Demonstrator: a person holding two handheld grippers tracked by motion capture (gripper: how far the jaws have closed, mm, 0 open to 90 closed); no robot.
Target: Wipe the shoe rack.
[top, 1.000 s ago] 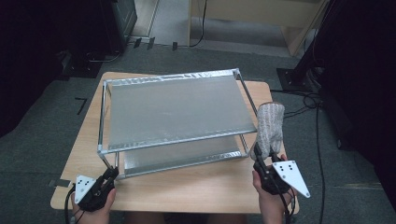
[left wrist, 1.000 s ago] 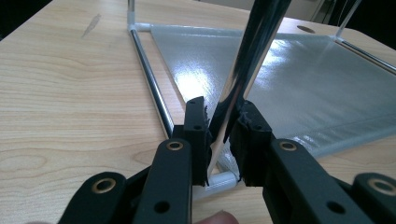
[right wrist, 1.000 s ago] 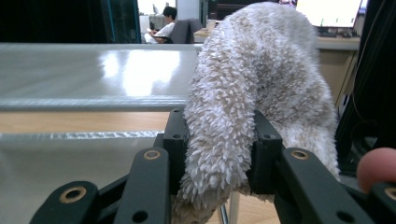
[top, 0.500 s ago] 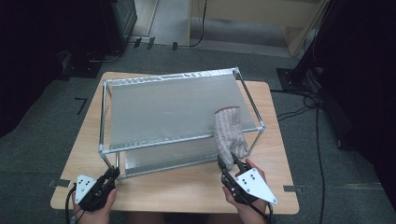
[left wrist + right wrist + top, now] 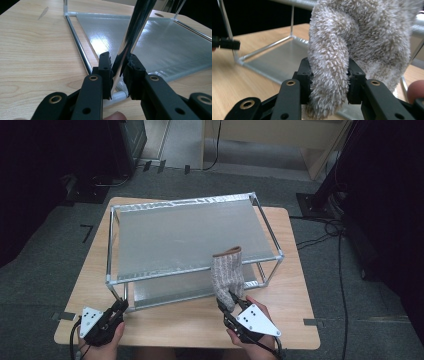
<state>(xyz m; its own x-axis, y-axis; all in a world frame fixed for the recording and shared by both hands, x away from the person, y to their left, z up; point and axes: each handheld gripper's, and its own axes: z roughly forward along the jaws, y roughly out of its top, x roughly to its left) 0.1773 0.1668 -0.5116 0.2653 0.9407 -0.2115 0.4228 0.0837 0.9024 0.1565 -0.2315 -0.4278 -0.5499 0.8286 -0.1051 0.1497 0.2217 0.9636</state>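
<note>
Wooden table (image 5: 290,265), chrome rack (image 5: 190,237), fuzzy grey sock (image 5: 227,275)

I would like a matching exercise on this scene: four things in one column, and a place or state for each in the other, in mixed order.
Things:
1. left tongs
2. right tongs
3. fuzzy sock
4. table

Places or states:
a. light wood, bears the rack
b. shut on the rack's front left post
c. grey-beige, hangs up against the upper shelf's front edge
d. shut on the sock

Pairs: 1-b, 2-d, 3-c, 4-a
</note>
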